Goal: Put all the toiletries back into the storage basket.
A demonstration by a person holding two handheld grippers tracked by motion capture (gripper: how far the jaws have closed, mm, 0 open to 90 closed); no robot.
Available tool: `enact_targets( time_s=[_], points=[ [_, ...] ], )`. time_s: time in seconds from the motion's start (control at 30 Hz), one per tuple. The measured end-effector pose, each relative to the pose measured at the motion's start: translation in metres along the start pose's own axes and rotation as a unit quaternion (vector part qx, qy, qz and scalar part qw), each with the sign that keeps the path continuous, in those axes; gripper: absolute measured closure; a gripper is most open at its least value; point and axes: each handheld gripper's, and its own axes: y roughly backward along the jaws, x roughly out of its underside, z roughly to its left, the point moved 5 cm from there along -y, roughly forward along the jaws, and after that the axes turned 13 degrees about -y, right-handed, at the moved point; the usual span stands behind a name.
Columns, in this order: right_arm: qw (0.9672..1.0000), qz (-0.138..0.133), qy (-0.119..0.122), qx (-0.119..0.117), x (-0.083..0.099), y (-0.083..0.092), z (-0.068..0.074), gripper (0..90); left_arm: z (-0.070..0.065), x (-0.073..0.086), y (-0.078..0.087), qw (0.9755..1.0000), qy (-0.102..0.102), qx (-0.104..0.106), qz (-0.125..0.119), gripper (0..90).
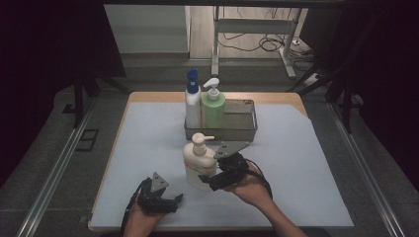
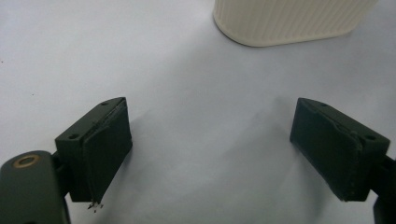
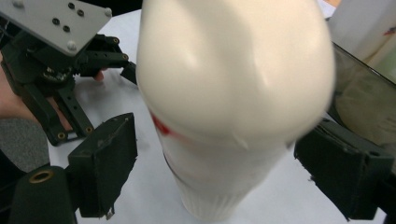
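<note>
On the pale blue mat (image 1: 296,168), just in front of the wire basket (image 1: 247,129), stands the cream pump bottle (image 1: 198,165), upright. Right gripper (image 1: 210,174): jaws set either side of the bottle's body; in the right gripper view the bottle (image 3: 224,116) lies between the two black pads (image 3: 109,163) with a visible gap on each side, so the pads are not pressing and the bottle is not gripped. Left gripper (image 1: 170,201): resting low near the front edge of the mat, jaws wide and holding nothing; its own view shows bare mat between the jaws and the ribbed base of the bottle (image 2: 289,21) a little way ahead.

Step in hand, as judged: grasping the cream bottle, apparently to place it in the basket beside the white bottle with the blue cap (image 1: 192,98) and the green pump bottle (image 1: 213,106), both standing at the basket's left end. The next move calls for closing squarely on the body, low enough to avoid tipping it, then a lift clear of the basket's near rim.

Surface and room: the mat covers a wooden table (image 1: 148,96); beyond it, a dim floor with cables (image 1: 257,44) and a white desk frame (image 1: 289,49).
</note>
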Motion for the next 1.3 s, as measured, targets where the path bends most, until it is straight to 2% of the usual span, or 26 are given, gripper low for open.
enact_targets(
  time_s=[0.37,0.47,0.63,0.73,0.83,0.9,1.0,1.13,1.3],
  points=[
    [0.9999,0.002,0.008,0.008,-0.010,-0.013,0.008,24.0,0.000,0.000,0.000,1.0000,0.000,0.000,-0.001,12.4],
    [1.0000,-0.004,-0.001,0.005,-0.013,-0.014,0.008,25.7,0.000,0.000,0.000,1.0000,0.000,0.000,-0.001,12.4],
    [1.0000,-0.006,-0.002,0.007,-0.015,-0.014,0.005,32.1,0.000,0.000,0.000,1.0000,0.000,0.000,0.000,12.4],
    [1.0000,-0.007,0.003,0.006,-0.016,-0.014,0.005,32.8,0.000,0.000,0.000,1.0000,0.000,-0.001,0.000,12.4],
    [0.9998,-0.010,0.016,-0.007,-0.015,-0.013,0.005,34.4,0.000,0.000,0.000,1.0000,-0.001,0.000,0.000,12.5],
    [0.9998,-0.011,0.013,-0.012,-0.015,-0.012,0.004,35.0,0.000,0.000,0.000,1.0000,0.000,-0.001,0.000,12.4],
    [0.9999,-0.006,0.003,-0.008,-0.015,-0.011,0.003,35.6,0.000,0.000,0.000,1.0000,0.000,-0.001,0.000,12.4],
    [1.0000,0.001,0.007,-0.004,-0.017,-0.010,0.005,36.0,0.000,0.000,0.000,1.0000,0.000,-0.001,0.000,12.4],
    [0.9999,0.006,0.004,-0.012,-0.020,-0.005,0.007,36.2,0.000,0.000,0.000,1.0000,0.000,-0.001,0.000,12.4]
  ],
)
